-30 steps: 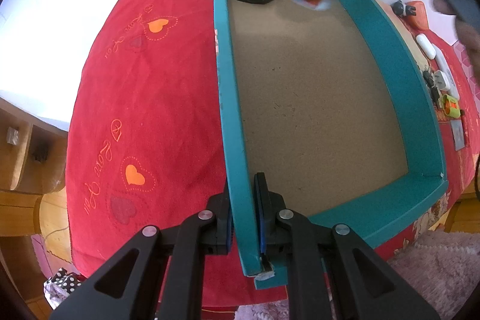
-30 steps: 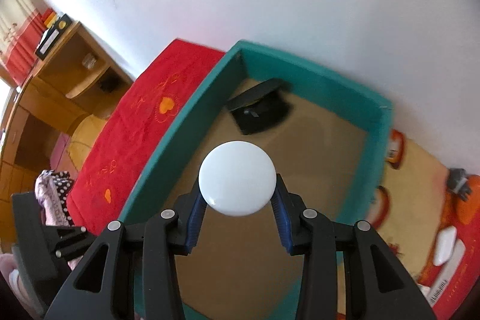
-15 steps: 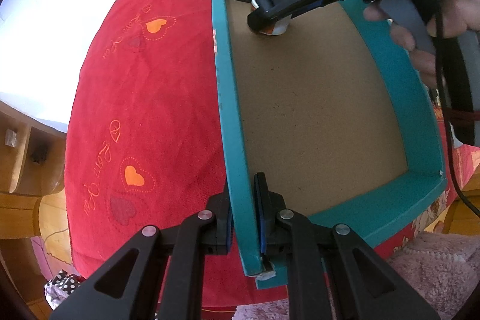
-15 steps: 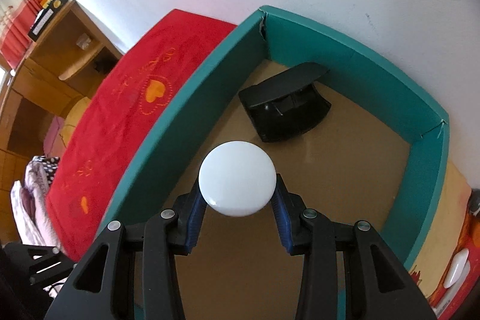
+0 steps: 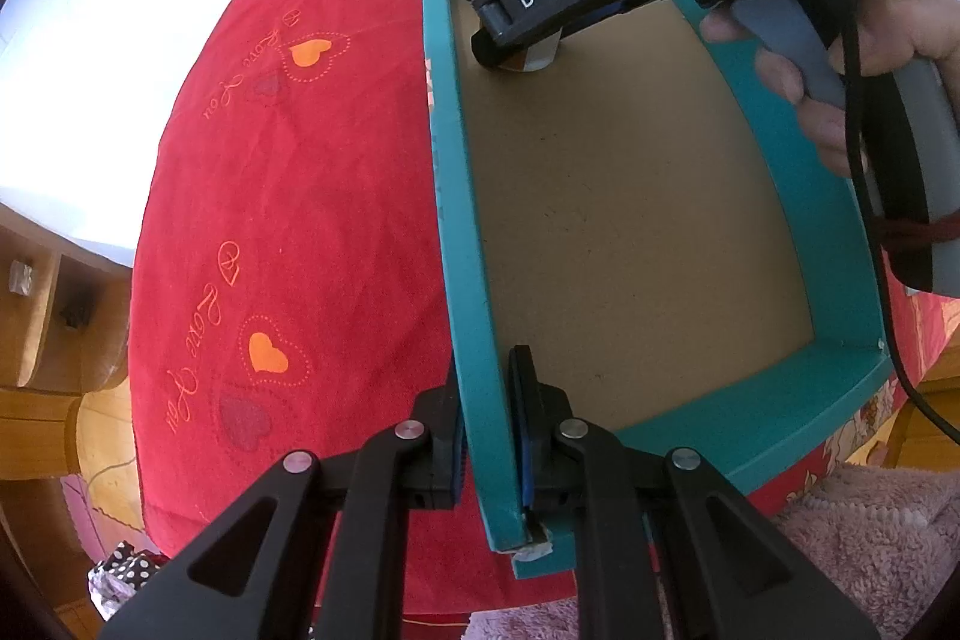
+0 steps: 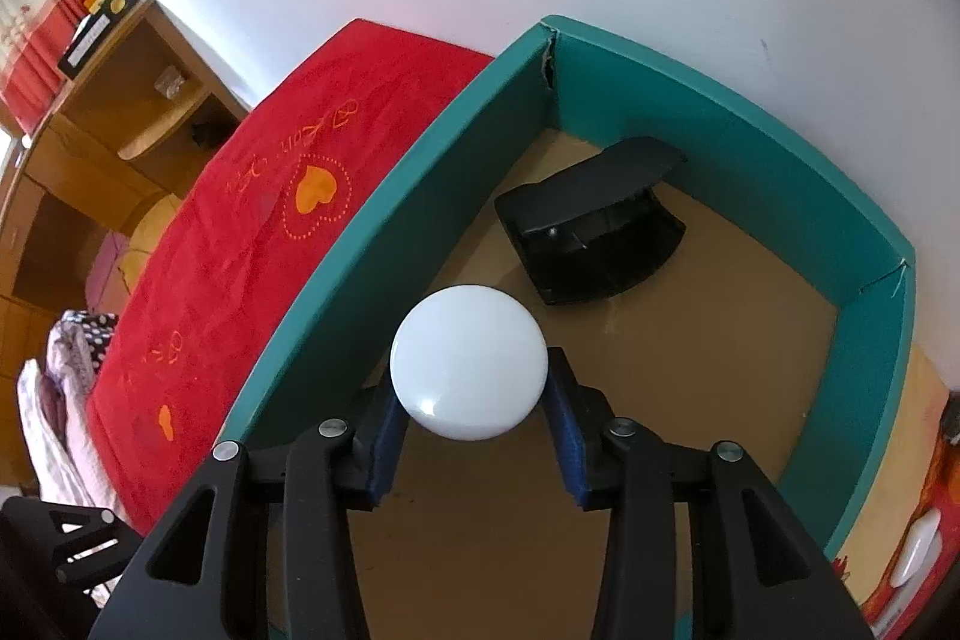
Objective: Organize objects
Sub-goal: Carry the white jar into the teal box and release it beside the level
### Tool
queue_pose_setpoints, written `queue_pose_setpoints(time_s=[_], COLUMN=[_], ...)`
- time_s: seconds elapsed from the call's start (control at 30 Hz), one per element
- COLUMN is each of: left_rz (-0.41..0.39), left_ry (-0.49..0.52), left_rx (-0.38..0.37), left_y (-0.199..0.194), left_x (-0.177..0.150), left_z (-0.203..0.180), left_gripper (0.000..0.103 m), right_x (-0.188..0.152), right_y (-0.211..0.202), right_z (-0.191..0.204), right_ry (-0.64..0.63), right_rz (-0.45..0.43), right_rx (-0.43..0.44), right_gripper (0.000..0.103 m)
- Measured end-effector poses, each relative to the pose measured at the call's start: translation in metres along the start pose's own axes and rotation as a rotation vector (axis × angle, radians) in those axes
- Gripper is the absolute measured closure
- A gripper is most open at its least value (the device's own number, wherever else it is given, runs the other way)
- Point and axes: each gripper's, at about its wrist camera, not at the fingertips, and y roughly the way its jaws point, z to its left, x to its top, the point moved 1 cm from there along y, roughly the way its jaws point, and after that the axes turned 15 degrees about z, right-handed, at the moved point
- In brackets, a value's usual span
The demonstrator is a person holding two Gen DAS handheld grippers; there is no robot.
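A teal box (image 5: 456, 220) with a brown floor lies on a red cloth. My left gripper (image 5: 486, 400) is shut on the near end of the box's left wall, one finger inside and one outside. My right gripper (image 6: 471, 418) is shut on a white-capped jar (image 6: 468, 361). It holds the jar low inside the box near the far left corner (image 6: 372, 244). In the left wrist view the jar's base (image 5: 540, 55) is at the box floor under the right gripper (image 5: 492, 34). A black desk tool (image 6: 594, 238) sits just beyond the jar in that corner.
The red cloth with orange hearts (image 5: 288, 220) covers the table left of the box. A person's hand (image 5: 840, 58) holds the right gripper over the box's right wall. Wooden shelves (image 6: 120, 100) stand at the left, a pink rug (image 5: 870, 550) lies below, and small white items (image 6: 915, 556) lie right of the box.
The right gripper has come down into the box with the jar, toward the far left corner and the black tool. The left gripper has kept its hold on the wall.
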Motion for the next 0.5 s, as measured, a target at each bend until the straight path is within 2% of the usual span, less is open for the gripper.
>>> queue_pose_setpoints(time_s=[0.3, 0.37, 0.5], left_rz=[-0.003, -0.004, -0.004], left_ry=[-0.001, -0.001, -0.001], left_rx=[-0.001, -0.002, -0.001], left_y=[-0.0001, -0.0001, -0.0001], left_x=[-0.0008, -0.0011, -0.0011], left_z=[0.0008, 0.0013, 0.0014], left_gripper=[0.092, 0.092, 0.092], right_x=[0.0034, 0.0036, -0.0019], right_y=[0.0006, 0.0016, -0.0057], right_z=[0.0029, 0.0042, 0.0042], right_ry=[0.002, -0.005, -0.004], right_rz=[0.005, 0.002, -0.03], right_rx=[-0.013, -0.004, 0.008], right_gripper=[0.059, 0.047, 0.039])
